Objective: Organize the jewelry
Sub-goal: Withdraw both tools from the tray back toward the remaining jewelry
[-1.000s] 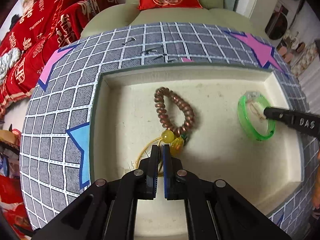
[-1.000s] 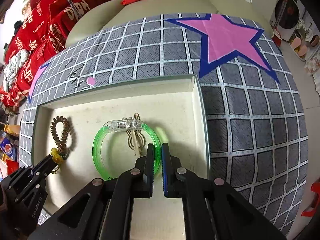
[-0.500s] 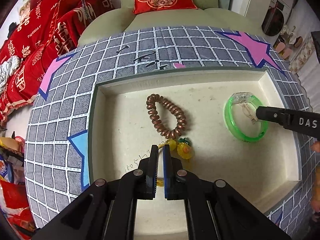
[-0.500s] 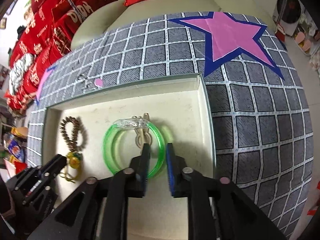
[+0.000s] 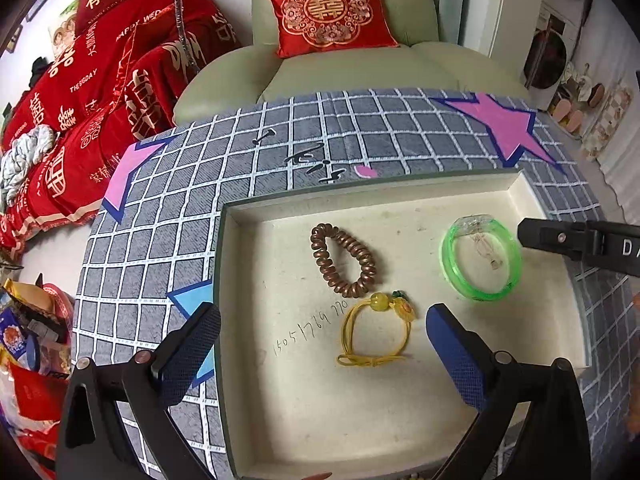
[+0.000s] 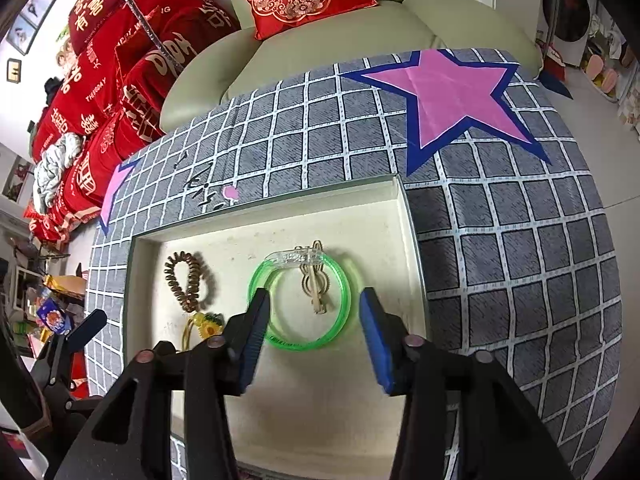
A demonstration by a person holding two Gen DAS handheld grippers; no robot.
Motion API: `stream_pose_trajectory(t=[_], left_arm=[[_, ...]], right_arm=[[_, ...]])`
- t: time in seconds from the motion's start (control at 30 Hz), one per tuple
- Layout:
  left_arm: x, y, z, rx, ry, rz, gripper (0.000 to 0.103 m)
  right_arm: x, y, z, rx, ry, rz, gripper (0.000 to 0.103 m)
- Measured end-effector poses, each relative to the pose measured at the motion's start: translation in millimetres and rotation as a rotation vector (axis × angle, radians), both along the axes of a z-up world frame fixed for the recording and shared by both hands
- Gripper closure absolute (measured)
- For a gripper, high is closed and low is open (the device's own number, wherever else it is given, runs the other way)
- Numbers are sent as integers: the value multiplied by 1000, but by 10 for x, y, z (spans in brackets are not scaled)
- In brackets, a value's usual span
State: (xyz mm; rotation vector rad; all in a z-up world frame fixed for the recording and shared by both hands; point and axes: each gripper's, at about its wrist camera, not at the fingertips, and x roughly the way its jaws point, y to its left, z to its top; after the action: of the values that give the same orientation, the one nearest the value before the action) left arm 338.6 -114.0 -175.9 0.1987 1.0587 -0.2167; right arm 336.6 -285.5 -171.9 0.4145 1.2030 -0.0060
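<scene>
1. On the checked cloth (image 5: 360, 132) sits a shallow cream tray (image 5: 400, 190), and all the jewelry is inside it.
2. The brown coil bracelet (image 5: 346, 264) lies near the middle of the tray. The yellow cord bracelet (image 5: 376, 332) with its little bead and charm lies just below it, very close.
3. The green bangle (image 6: 300, 304) lies at the right side of the tray, well apart from the other two. A small pale clip (image 6: 316, 284) rests inside its ring.
4. The left gripper (image 5: 320, 344) hangs over the yellow cord bracelet. Its jaws are opening and stand wide apart, with nothing pinched between them.
5. The right gripper (image 6: 312, 332) hangs over the green bangle. Its jaws are opening too, and the bangle lies flat on the tray, not pinched.
6. I think the job is nearly done, since each piece has its own spot. No jewelry shows on the cloth outside the tray.
</scene>
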Motion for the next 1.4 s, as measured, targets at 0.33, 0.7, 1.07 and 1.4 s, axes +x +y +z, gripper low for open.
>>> stream_pose_trajectory(t=[0.33,0.7,1.07,1.4], left_arm=[[-322,171,211,-7,5,31,0],[-1015,507,218,15,58,-24,0],[-1811,942,65,31,178,-24,0],[-2448,1110,-178,40,307,-44,0]], right_arm=[[-308,98,177,38,-23,-4,22],[-923,238,410,84,-48,-11,0],[-1707,378,445,37,47,-21,0],[-2552,610,111,14,230,-40,0]])
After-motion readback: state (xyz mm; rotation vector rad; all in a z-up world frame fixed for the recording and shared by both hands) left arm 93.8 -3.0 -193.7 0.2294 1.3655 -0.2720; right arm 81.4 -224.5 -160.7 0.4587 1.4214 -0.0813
